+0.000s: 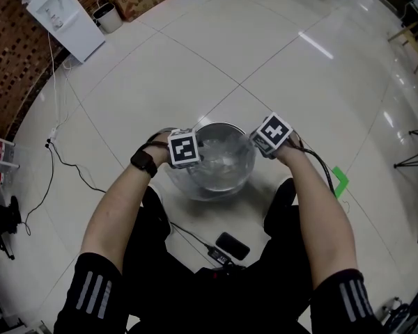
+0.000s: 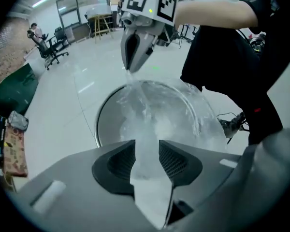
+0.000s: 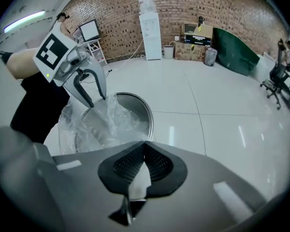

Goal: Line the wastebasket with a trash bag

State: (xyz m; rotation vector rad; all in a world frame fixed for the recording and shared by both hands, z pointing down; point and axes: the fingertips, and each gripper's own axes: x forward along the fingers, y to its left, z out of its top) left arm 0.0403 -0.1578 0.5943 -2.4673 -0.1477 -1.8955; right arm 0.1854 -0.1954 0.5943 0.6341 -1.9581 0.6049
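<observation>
The wastebasket (image 1: 226,124), a round bin of shiny metal, stands upright on the pale tiled floor. The trash bag (image 1: 219,160) is clear, crinkled plastic, loosely bunched inside the bin. Its film spills over the rim on one side, and a strand is drawn up above the opening.

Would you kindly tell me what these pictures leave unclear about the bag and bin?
The wastebasket bottom: every view, hidden by crumpled trash bag.
Its near rim: left gripper view, behind the left claw's body.
Bag edge at right claw: head view, under the marker cube.
</observation>
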